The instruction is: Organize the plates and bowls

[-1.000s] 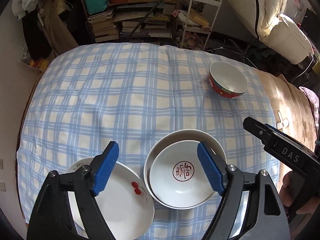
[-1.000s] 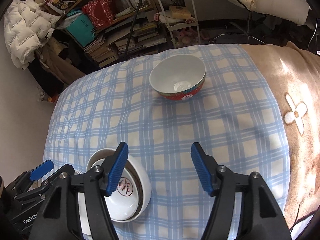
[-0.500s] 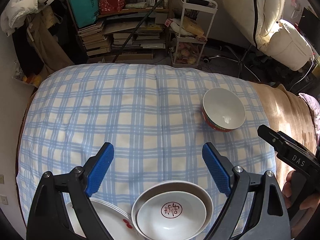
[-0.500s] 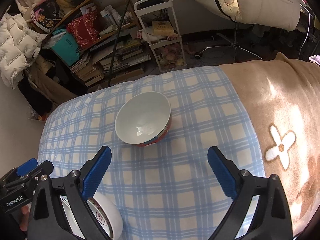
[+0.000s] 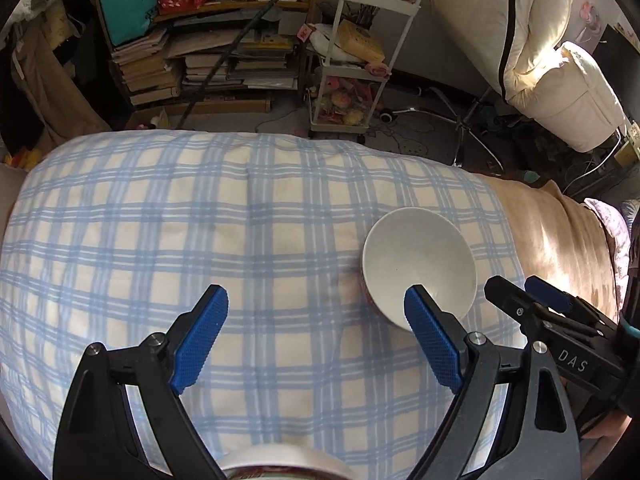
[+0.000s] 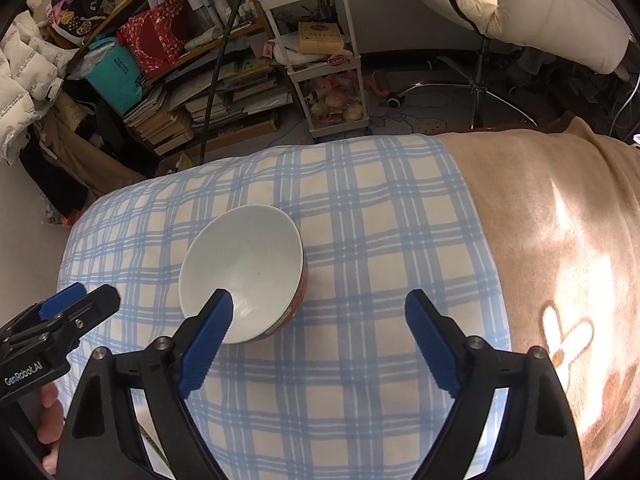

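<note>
A white bowl with a red patterned outside [image 5: 419,260] sits tilted on the blue checked cloth [image 5: 200,220]; it also shows in the right wrist view [image 6: 244,272]. My left gripper [image 5: 316,340] is open and empty, its right pad just in front of the bowl. My right gripper [image 6: 320,344] is open and empty, its left pad overlapping the bowl's near rim. The rim of the stacked bowls [image 5: 280,466] peeks in at the bottom edge of the left wrist view. The plates are hidden.
A tan blanket [image 6: 560,240] covers the right side of the bed. Beyond the far edge stand a white trolley [image 5: 352,60], stacked books [image 5: 192,68] and a chair base [image 6: 476,84]. The other gripper appears in each view [image 5: 560,336] [image 6: 52,328].
Both grippers have moved forward toward the red-sided bowl, which now looms larger. The stacked bowls and the plate have slid out below the left view. Both grippers stay open.
</note>
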Demonstrator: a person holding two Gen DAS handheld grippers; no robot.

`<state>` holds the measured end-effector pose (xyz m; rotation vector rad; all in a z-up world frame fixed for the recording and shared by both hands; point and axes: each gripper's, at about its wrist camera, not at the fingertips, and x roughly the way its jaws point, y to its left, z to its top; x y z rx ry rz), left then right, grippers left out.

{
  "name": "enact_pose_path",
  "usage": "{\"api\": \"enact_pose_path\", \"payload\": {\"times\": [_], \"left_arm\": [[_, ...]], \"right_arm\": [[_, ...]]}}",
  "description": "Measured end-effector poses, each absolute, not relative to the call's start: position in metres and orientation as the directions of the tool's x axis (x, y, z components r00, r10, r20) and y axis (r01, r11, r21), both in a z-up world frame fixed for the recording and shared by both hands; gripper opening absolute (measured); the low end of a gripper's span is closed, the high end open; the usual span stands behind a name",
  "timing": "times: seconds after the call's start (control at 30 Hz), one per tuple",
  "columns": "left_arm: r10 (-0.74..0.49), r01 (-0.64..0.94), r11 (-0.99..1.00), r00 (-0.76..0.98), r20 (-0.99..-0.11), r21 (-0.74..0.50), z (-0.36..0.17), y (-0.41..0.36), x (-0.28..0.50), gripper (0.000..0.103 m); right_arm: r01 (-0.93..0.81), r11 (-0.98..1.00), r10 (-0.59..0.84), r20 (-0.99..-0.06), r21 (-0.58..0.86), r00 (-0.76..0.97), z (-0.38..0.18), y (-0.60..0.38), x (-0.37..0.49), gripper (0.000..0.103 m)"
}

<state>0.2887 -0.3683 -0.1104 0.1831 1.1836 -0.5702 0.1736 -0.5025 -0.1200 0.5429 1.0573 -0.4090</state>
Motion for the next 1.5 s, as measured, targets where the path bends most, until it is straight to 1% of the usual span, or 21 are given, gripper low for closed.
{"api": "enact_pose_path", "payload": {"times": [0.07, 0.23, 0.33, 0.37, 0.4, 0.43, 0.47, 0.5, 0.53, 0.57, 0.6, 0.63, 0.67, 0.73, 0.77, 0.8, 1.0, 1.13, 1.27, 1.5], "left_arm": [[-0.324, 0.515, 0.843, 0.254, -0.911, -0.156, -0.117, -0.377, 0.293, 0.089], [-0.323, 0.534, 0.832, 0.244, -0.914, -0.151, -0.128, -0.393, 0.302, 0.089], [-0.313, 0.534, 0.833, 0.236, -0.92, -0.147, -0.137, -0.398, 0.306, 0.086], [-0.309, 0.533, 0.833, 0.23, -0.923, -0.146, -0.14, -0.399, 0.307, 0.084], [-0.307, 0.532, 0.833, 0.221, -0.926, -0.149, -0.144, -0.4, 0.308, 0.077], [-0.304, 0.535, 0.831, 0.206, -0.93, -0.153, -0.148, -0.402, 0.308, 0.069], [-0.304, 0.538, 0.828, 0.191, -0.933, -0.16, -0.152, -0.402, 0.308, 0.064], [-0.298, 0.54, 0.827, 0.18, -0.937, -0.159, -0.156, -0.403, 0.309, 0.056], [-0.295, 0.539, 0.827, 0.175, -0.939, -0.159, -0.159, -0.403, 0.309, 0.051], [-0.297, 0.536, 0.828, 0.167, -0.94, -0.166, -0.162, -0.405, 0.309, 0.049], [-0.307, 0.534, 0.824, 0.144, -0.941, -0.188, -0.166, -0.405, 0.309, 0.043], [-0.32, 0.533, 0.82, 0.121, -0.94, -0.21, -0.169, -0.406, 0.308, 0.033], [-0.331, 0.531, 0.815, 0.101, -0.938, -0.231, -0.171, -0.406, 0.307, 0.029], [-0.334, 0.522, 0.819, 0.096, -0.938, -0.238, -0.172, -0.408, 0.304, 0.016], [-0.337, 0.517, 0.821, 0.092, -0.937, -0.244, -0.172, -0.408, 0.302, 0.012], [-0.341, 0.512, 0.821, 0.087, -0.936, -0.252, -0.171, -0.409, 0.3, 0.006], [-0.322, 0.52, 0.824, 0.103, -0.941, -0.225, -0.159, -0.402, 0.286, 0.006], [-0.308, 0.532, 0.823, 0.124, -0.943, -0.199, -0.145, -0.392, 0.272, 0.006], [-0.292, 0.543, 0.822, 0.139, -0.946, -0.174, -0.128, -0.38, 0.257, 0.006], [-0.317, 0.564, 0.81, 0.187, -0.93, -0.163, -0.09, -0.348, 0.228, 0.006]], "right_arm": [[0.562, 0.797, -0.055, -0.899, 0.222, 0.433, -0.123, -0.507, 0.178, 0.086], [0.561, 0.793, -0.04, -0.899, 0.236, 0.435, -0.134, -0.514, 0.188, 0.086], [0.553, 0.796, -0.014, -0.905, 0.247, 0.424, -0.143, -0.514, 0.197, 0.078], [0.55, 0.797, -0.006, -0.908, 0.249, 0.419, -0.146, -0.514, 0.2, 0.076], [0.547, 0.798, 0.003, -0.909, 0.253, 0.416, -0.149, -0.513, 0.203, 0.071], [0.541, 0.8, 0.014, -0.911, 0.258, 0.413, -0.152, -0.512, 0.205, 0.068], [0.536, 0.803, 0.024, -0.913, 0.261, 0.408, -0.155, -0.511, 0.207, 0.06], [0.532, 0.806, 0.03, -0.916, 0.258, 0.399, -0.158, -0.509, 0.21, 0.052], [0.53, 0.809, 0.036, -0.921, 0.255, 0.389, -0.161, -0.508, 0.212, 0.048], [0.526, 0.81, 0.044, -0.922, 0.258, 0.384, -0.163, -0.507, 0.213, 0.038], [0.523, 0.812, 0.053, -0.925, 0.259, 0.377, -0.166, -0.506, 0.214, 0.025], [0.518, 0.814, 0.062, -0.927, 0.262, 0.37, -0.167, -0.505, 0.214, 0.022], [0.514, 0.813, 0.073, -0.925, 0.272, 0.374, -0.169, -0.504, 0.214, 0.017], [0.516, 0.811, 0.072, -0.922, 0.275, 0.379, -0.169, -0.502, 0.212, 0.016], [0.515, 0.811, 0.072, -0.921, 0.278, 0.384, -0.168, -0.502, 0.211, 0.016], [0.516, 0.809, 0.071, -0.919, 0.28, 0.387, -0.166, -0.501, 0.21, 0.015], [0.532, 0.801, 0.061, -0.921, 0.276, 0.385, -0.159, -0.493, 0.203, 0.011], [0.544, 0.782, 0.08, -0.914, 0.305, 0.398, -0.155, -0.485, 0.193, 0.011], [0.537, 0.789, 0.065, -0.909, 0.299, 0.411, -0.141, -0.471, 0.181, 0.011], [0.525, 0.778, 0.083, -0.885, 0.345, 0.458, -0.111, -0.449, 0.154, 0.011]]}}
